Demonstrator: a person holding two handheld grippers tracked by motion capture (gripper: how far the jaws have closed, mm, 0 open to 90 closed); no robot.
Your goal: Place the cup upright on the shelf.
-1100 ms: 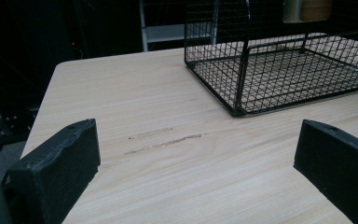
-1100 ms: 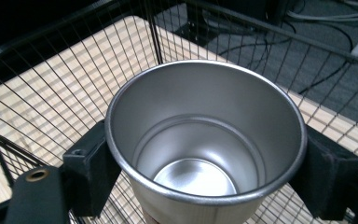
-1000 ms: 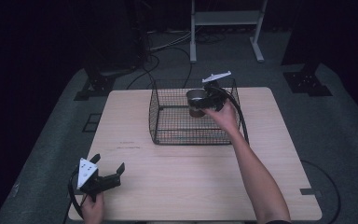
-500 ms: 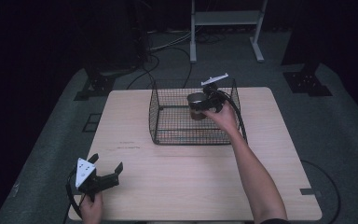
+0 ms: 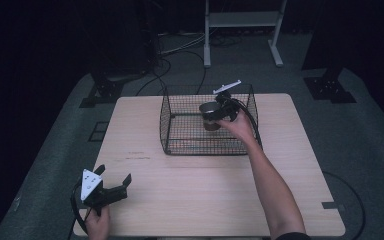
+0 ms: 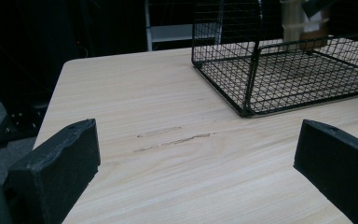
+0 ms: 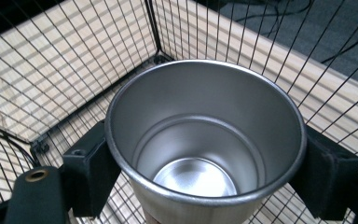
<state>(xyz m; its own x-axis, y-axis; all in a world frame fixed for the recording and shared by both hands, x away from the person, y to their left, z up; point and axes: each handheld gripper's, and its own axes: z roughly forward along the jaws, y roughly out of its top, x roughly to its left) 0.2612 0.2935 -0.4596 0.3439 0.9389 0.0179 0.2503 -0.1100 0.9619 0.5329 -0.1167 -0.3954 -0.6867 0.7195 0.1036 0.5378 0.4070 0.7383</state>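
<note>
**Steel cup held upright inside the wire basket**

The table point(image 5: 180, 200) is the largest thing here, a pale wooden top with a few dark scuff marks point(image 6: 175, 139) near its middle. On its far half stands the basket point(image 5: 180, 132), a black wire cage with an open top and a grid floor, through which the wood is visible. In the left gripper view the basket point(image 6: 261, 79) is at the upper right, well apart from that gripper.

The person's right arm point(image 5: 275, 190) reaches from the near edge over the basket's right side. The right gripper point(image 5: 219, 114) is above the basket's floor and its jaws are clamped on the cup point(image 5: 210, 115), one on each side just under the rim. In the right gripper view the cup point(image 7: 205, 140) is plain brushed steel, round and empty. Its long axis is close to vertical, the open mouth pointing up and the base down toward the wire floor. It is in the right part of the basket, near the far wall. I cannot tell if the base touches the grid.

The left gripper point(image 5: 111, 187) rests low near the front left corner of the table, in the person's left hand point(image 5: 97, 225). Its jaws are spread wide with nothing between them, and they point toward the basket.
</note>
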